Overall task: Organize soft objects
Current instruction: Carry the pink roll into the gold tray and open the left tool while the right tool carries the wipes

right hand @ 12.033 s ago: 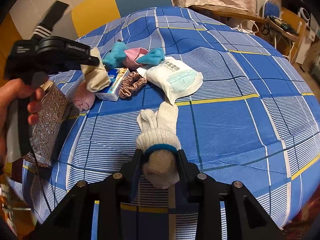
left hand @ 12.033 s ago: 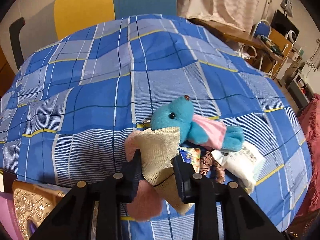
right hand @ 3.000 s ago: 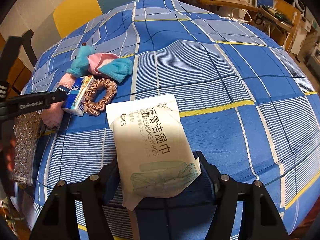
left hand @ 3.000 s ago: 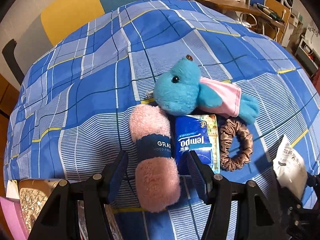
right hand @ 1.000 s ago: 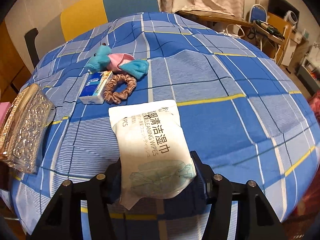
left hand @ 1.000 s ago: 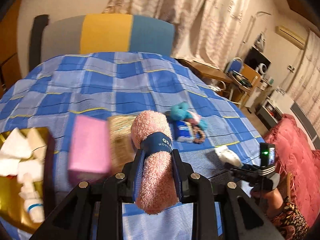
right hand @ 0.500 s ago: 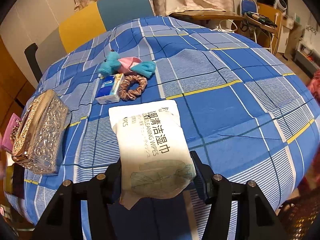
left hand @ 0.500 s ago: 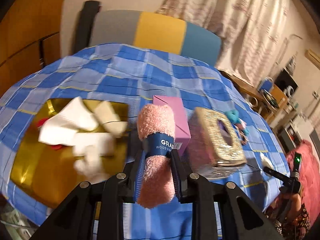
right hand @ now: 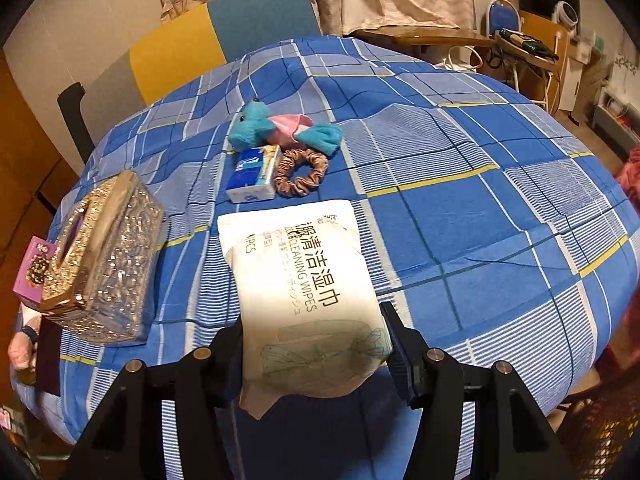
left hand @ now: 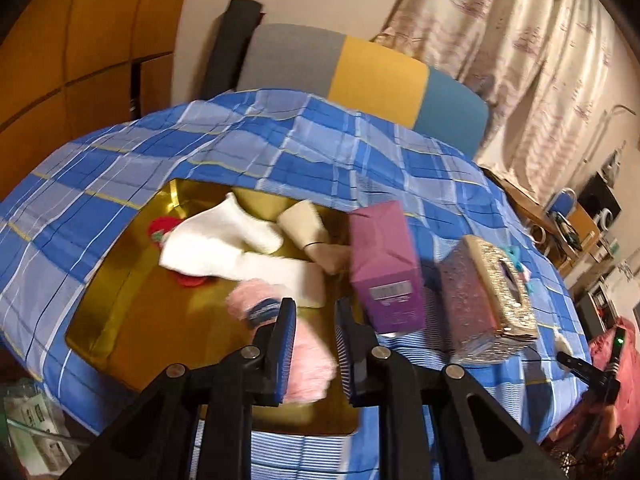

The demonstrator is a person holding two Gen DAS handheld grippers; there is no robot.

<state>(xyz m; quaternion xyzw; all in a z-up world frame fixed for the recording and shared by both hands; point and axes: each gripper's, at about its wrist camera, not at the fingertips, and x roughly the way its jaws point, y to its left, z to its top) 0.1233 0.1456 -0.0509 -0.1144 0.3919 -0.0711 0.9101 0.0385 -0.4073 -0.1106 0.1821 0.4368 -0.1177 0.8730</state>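
Left tongs [left hand: 316, 336] parted, one pink towel roll [left hand: 280, 344] lower centre; right tongs [right hand: 316, 344] clamp one wipes pack [right hand: 304, 288]; two boxes.

Pink towel roll [left hand: 304, 364] motion-blurred in my left view, my left finger [left hand: 282, 344] covers its middle, so contact unclear. Gold tray [left hand: 132, 320]: far edge under the blue checked cloth [left hand: 280, 148]. Right view: wipes pack [right hand: 308, 292] hides my inner pads; purple box [right hand: 34, 270] half behind the glitter tissue box [right hand: 104, 260].
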